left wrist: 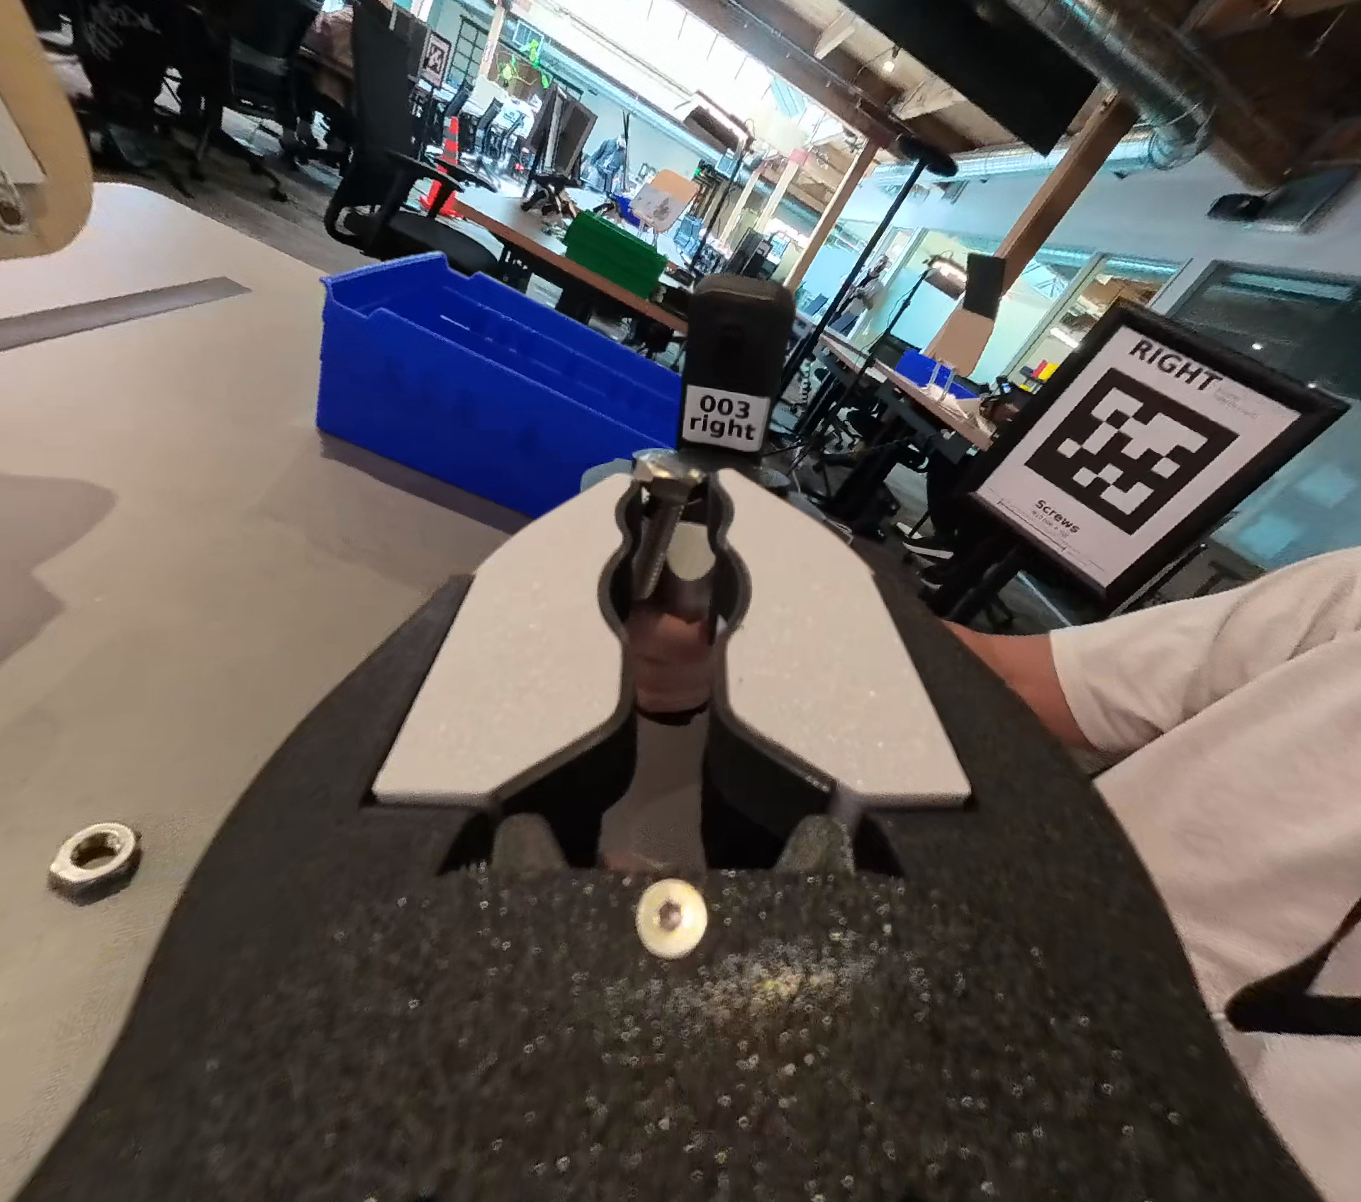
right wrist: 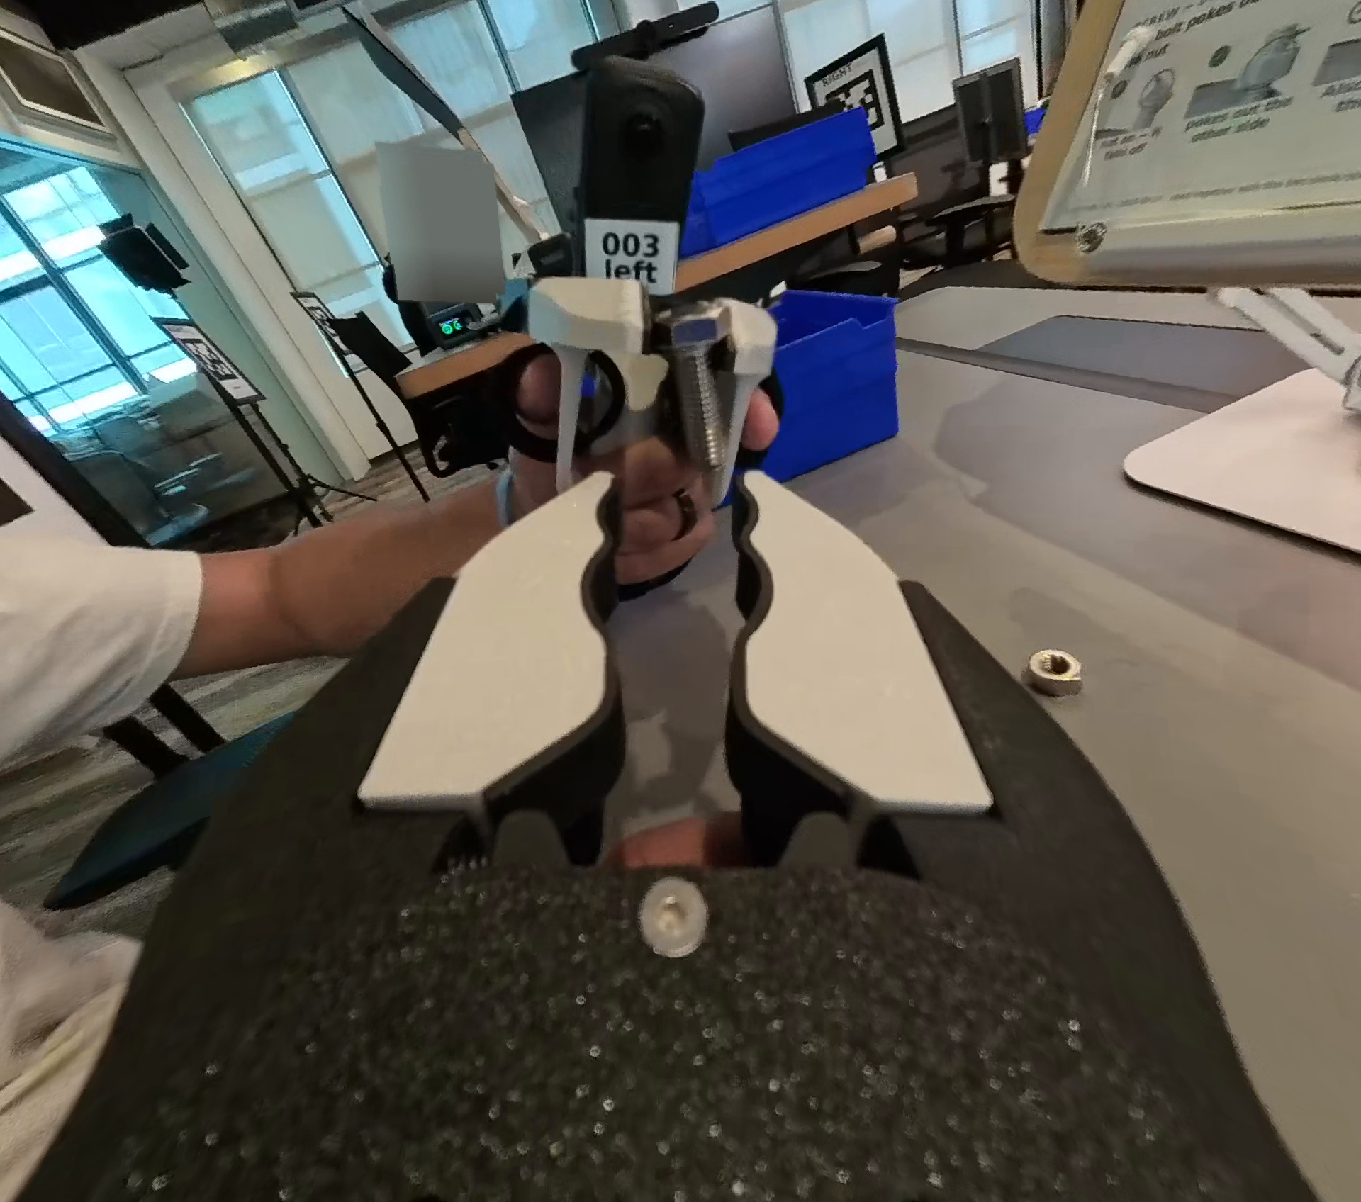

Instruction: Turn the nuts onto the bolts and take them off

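Observation:
My left gripper (left wrist: 666, 493) is shut on a steel bolt (left wrist: 649, 537) and holds it upright above the grey table (left wrist: 221, 577), hex head up. The right wrist view shows the same bolt (right wrist: 700, 408) clamped between the left gripper's white fingers (right wrist: 589, 312), just beyond my right gripper (right wrist: 670, 504). My right gripper is open and empty, its tips just short of the bolt's lower end. One loose steel nut (left wrist: 94, 861) lies flat on the table, left of the left gripper. In the right wrist view, the nut (right wrist: 1054, 671) is to the right of the right gripper.
A blue bin (left wrist: 479, 386) stands on the table behind the grippers; it also shows in the right wrist view (right wrist: 832, 379). An instruction board on a white stand (right wrist: 1215, 62) is at the right. A framed marker sign (left wrist: 1149, 460) stands off the table. A white-sleeved arm (right wrist: 294, 592) reaches in. Left and right tips are no more than a few centimetres apart. My right tips are roughly 15 cm from the nut (right wrist: 1054, 671). Look for it in the left wrist view (left wrist: 122, 833) too.

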A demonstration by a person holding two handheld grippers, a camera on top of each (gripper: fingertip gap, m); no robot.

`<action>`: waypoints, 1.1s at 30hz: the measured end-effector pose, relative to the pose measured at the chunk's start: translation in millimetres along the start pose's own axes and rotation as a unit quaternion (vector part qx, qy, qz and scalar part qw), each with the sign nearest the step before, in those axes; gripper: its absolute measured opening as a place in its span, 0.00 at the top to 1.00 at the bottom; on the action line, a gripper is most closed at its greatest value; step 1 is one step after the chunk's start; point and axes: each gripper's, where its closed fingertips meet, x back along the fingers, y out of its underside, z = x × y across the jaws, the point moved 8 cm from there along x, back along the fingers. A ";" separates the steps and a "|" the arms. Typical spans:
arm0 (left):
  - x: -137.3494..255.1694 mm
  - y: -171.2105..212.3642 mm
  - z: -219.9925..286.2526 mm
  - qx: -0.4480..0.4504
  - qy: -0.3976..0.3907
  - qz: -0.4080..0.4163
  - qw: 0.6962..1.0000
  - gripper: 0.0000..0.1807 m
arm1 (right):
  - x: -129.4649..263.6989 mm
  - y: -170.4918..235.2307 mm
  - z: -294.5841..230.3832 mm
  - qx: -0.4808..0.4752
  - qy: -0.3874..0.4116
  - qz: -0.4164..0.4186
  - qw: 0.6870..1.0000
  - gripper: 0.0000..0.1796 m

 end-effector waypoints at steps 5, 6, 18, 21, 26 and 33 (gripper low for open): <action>-2.4 7.5 -0.9 0.015 0.006 0.000 1.000 0.91 | 1.3 -1.5 -0.3 0.017 0.011 0.018 1.000 0.89; -2.6 8.1 0.2 0.020 0.013 0.001 1.000 0.91 | 2.0 -1.5 0.2 0.025 0.020 0.016 0.999 0.94; 12.4 2.3 11.7 -0.034 -0.005 -0.068 0.997 0.78 | 1.9 -2.8 -8.4 0.081 0.017 -0.035 0.996 0.95; 20.3 -3.2 20.4 -0.109 -0.051 -0.134 0.984 0.74 | 2.2 -1.5 -7.3 0.089 0.020 -0.057 0.994 0.95; 22.4 -3.4 36.2 -0.216 -0.104 -0.284 0.928 0.75 | 0.3 4.8 -6.0 0.115 0.034 -0.093 0.988 0.95; -1.8 -11.6 36.6 -0.245 -0.150 -0.403 0.869 0.74 | -2.2 5.7 -9.2 0.179 0.082 -0.101 0.975 0.95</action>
